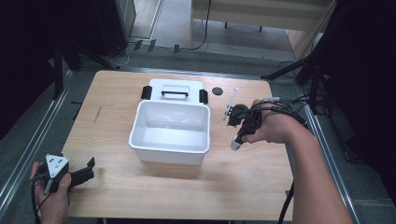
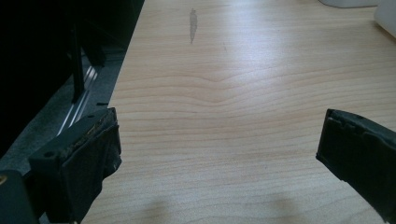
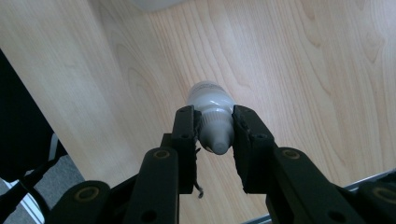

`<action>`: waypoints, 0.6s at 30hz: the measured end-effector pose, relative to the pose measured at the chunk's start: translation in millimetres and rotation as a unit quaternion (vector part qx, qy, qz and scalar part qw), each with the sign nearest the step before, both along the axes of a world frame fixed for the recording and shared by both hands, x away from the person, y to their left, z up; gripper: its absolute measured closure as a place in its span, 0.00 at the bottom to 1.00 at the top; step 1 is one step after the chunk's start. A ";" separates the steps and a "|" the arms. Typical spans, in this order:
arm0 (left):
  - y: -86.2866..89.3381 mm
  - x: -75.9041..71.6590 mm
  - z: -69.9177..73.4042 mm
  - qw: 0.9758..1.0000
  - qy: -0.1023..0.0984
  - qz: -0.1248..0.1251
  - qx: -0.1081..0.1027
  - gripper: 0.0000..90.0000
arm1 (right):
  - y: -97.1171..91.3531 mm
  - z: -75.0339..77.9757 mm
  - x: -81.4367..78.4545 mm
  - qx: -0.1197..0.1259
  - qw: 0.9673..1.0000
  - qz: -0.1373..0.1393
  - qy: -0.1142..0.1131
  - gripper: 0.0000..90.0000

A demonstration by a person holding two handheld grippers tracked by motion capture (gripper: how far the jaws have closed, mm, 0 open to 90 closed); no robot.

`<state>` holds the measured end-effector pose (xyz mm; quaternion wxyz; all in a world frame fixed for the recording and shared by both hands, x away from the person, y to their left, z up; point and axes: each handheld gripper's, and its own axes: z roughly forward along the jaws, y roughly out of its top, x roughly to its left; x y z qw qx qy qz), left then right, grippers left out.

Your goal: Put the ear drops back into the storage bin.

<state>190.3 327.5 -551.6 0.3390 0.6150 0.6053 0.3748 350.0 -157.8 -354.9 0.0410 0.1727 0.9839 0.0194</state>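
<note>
While the left gripper [image 1: 88, 169] idles with jaws apart at the table's [image 1: 243, 191] near left corner, the right gripper [image 3: 215, 135] clamps a small white bottle [image 3: 212, 119], long axis seemingly pointing downward, just right of the open white bin [image 1: 169, 127].

a light wooden table [image 1: 154, 196] with a grey streak [image 1: 97, 114] near its left edge stands on a grey floor [image 1: 28, 135], with metal rails [image 1: 32, 140] running along both sides. dark stands [image 1: 58, 65] and black drapes flank it, and beyond the far edge lie cables [image 1: 122, 56] and pale wooden furniture [image 1: 252, 14].
</note>
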 end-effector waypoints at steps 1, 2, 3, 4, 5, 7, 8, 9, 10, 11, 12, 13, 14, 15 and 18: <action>0.0 0.0 0.0 1.000 0.000 0.000 0.000 0.00 | 3.3 3.3 -0.4 0.003 1.000 0.002 0.001 0.80; 0.0 0.0 0.0 1.000 0.000 0.000 0.000 0.00 | 8.0 8.2 -1.3 0.004 1.000 0.004 0.001 0.80; 0.1 0.0 0.0 1.000 0.000 0.000 0.000 0.00 | 10.7 10.6 -1.7 0.006 1.000 0.008 0.000 0.80; 0.1 0.0 0.0 1.000 0.000 0.000 -0.001 0.00 | 13.3 13.3 -2.1 0.007 1.000 0.011 -0.001 0.80; 0.1 0.0 0.0 1.000 0.000 0.000 -0.001 0.00 | 15.8 16.5 -3.1 0.006 1.000 0.010 -0.001 0.80; 0.2 -0.1 0.0 1.000 0.000 0.000 -0.001 0.00 | 18.0 19.0 -3.1 0.009 1.000 0.015 -0.004 0.80; 0.2 -0.1 0.0 1.000 0.000 0.000 -0.001 0.00 | 20.4 22.1 -3.7 0.008 1.000 0.016 -0.004 0.80; 0.2 -0.1 0.0 1.000 0.000 0.000 0.000 0.00 | 24.7 28.0 -4.4 0.010 1.000 0.020 -0.006 0.80; 0.1 -0.1 0.0 1.000 0.000 -0.001 0.000 0.00 | 26.8 30.8 -4.7 0.013 1.000 0.021 -0.005 0.80; 0.1 -0.1 0.0 1.000 0.000 -0.001 0.000 0.00 | 28.9 33.7 -5.2 0.013 1.000 0.022 -0.005 0.80; 0.1 -0.1 0.0 1.000 0.000 -0.001 -0.001 0.00 | 31.3 36.5 -6.1 0.014 1.000 0.022 -0.004 0.80; 0.1 0.0 0.0 1.000 0.000 -0.001 0.000 0.00 | 33.6 38.6 -6.1 0.017 0.999 0.027 -0.005 0.80; -0.1 0.0 0.0 1.000 0.000 -0.001 0.000 0.00 | 36.3 40.9 -7.1 0.017 0.999 0.026 -0.005 0.80; -0.1 0.0 0.0 1.000 0.000 -0.001 0.000 0.00 | 36.3 40.9 -7.1 0.017 0.999 0.026 -0.005 0.80; -0.1 0.0 -0.1 1.000 -0.001 -0.001 0.001 0.00 | 44.4 45.4 -9.1 0.018 0.999 0.035 -0.005 0.80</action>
